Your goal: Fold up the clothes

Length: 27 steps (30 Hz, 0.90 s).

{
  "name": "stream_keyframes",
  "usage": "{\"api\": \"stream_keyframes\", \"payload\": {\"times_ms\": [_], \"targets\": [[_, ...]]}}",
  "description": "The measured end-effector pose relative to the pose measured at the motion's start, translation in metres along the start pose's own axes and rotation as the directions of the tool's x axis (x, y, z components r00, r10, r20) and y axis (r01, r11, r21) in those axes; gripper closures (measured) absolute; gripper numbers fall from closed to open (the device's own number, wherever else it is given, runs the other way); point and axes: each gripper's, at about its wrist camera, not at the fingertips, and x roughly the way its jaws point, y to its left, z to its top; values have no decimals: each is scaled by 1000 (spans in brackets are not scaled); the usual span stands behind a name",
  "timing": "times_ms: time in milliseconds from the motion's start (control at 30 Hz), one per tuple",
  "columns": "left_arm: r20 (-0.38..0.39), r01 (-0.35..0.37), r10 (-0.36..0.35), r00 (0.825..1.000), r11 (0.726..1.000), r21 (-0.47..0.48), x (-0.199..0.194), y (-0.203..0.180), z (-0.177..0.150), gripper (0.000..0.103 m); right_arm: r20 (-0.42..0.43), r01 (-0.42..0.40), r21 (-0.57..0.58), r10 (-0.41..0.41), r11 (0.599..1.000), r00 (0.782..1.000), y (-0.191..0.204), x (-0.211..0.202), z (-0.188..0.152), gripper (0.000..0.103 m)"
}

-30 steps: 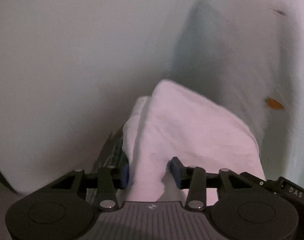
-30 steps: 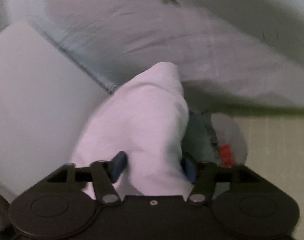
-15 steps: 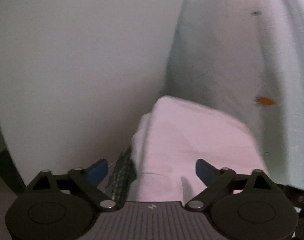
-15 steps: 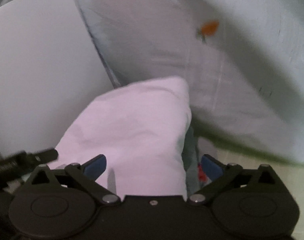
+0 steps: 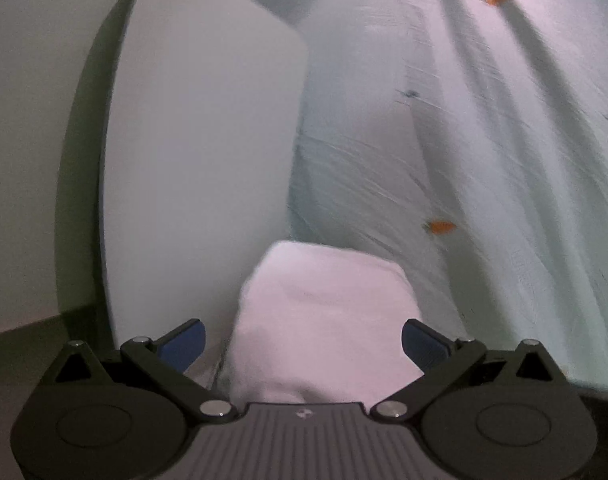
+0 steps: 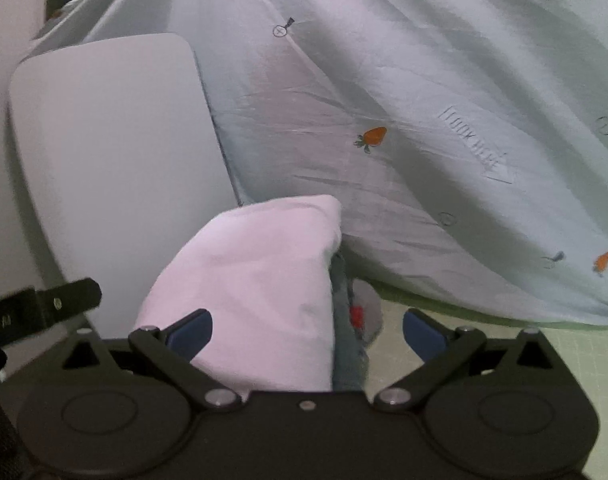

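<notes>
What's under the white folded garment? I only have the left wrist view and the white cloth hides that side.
Observer: In the right wrist view a darker grey-green garment lies under the white folded garment.
Operator: Anything else in the stack?
Observer: A grey piece with a red patch sticks out beside it.
Operator: Is the right gripper holding?
Observer: No, the right gripper is open, straddling the stack's edge.
</notes>
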Motion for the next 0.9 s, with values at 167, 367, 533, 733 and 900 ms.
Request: {"api": "stream_keyframes", "payload": {"times_ms": [167, 367, 533, 733, 900], "targets": [[-49, 12, -9, 999, 999, 47, -46, -20, -29, 0, -24, 13, -27, -13, 1000, 1000, -11, -46, -32, 0], [-97, 0, 10, 995, 994, 109, -84, -36, -63, 0, -116, 23, -20, -25, 1000, 993, -33, -89, -79, 0], [-122, -12, 29, 992, 990, 144, -109, -44, -81, 0, -123, 44, -23, -47, 999, 991, -49, -115, -99, 0], [-121, -3, 21, 992, 989, 150, -123, -55, -85, 0, -106, 59, -22, -61, 998, 992, -57, -134, -107, 0], [-125, 16, 3, 992, 989, 147, -125, -61, -88, 0, -111, 65, -21, -67, 998, 992, -62, -145, -115, 0]]}}
